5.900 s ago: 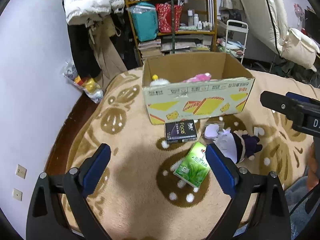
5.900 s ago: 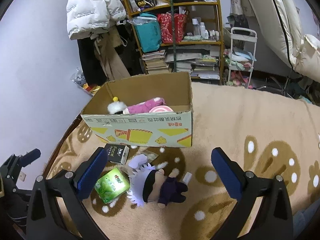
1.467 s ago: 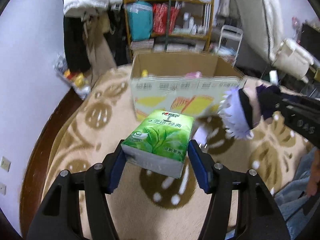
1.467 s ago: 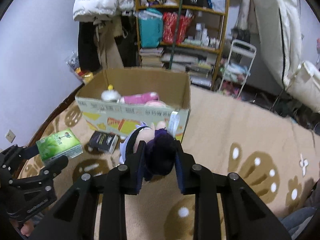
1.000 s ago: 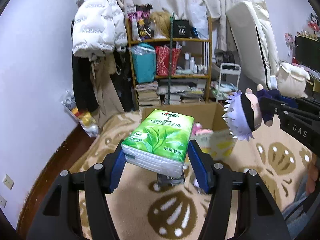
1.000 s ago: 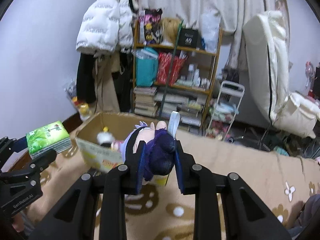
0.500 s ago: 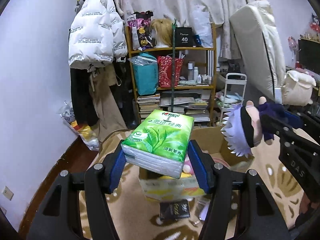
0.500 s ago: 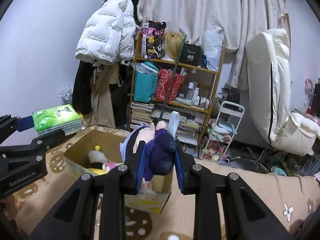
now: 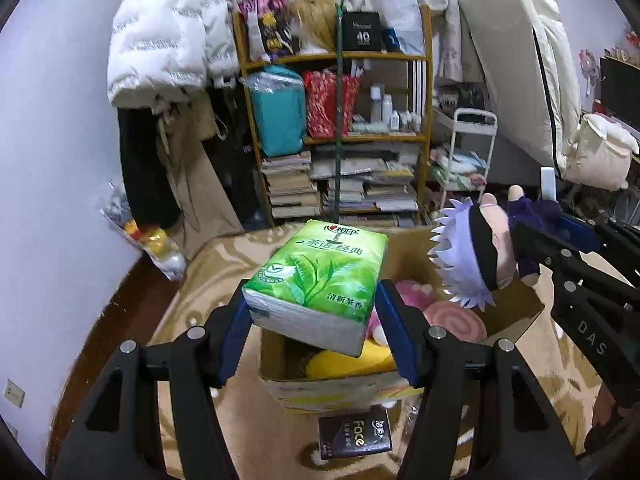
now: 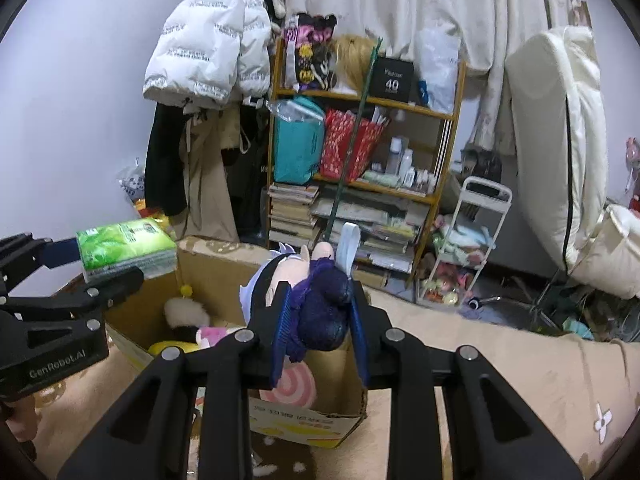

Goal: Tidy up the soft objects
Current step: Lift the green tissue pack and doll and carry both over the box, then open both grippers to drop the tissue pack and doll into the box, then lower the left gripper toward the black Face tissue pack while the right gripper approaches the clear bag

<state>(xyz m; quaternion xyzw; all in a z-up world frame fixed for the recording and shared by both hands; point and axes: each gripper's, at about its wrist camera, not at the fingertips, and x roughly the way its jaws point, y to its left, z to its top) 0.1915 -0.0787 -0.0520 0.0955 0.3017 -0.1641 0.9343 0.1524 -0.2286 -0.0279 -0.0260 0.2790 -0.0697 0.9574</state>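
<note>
A green tissue pack is clamped between the blue pads of the left claw and is held above the near edge of the cardboard box. At about 2 o'clock from it, a plush doll is gripped by the right claw over the box's right side. A black tissue packet is seen on the rug at 6 o'clock from the box.

Two wrist fisheyes, both raised above the cardboard box, facing the bookshelf wall.
Left wrist view looks along its jaws from the box's left-front, close over it. Right wrist view sits to the box's right, angled slightly left. Shared: box, bookshelf, white puffer jacket; each view catches the other gripper at its edge.
</note>
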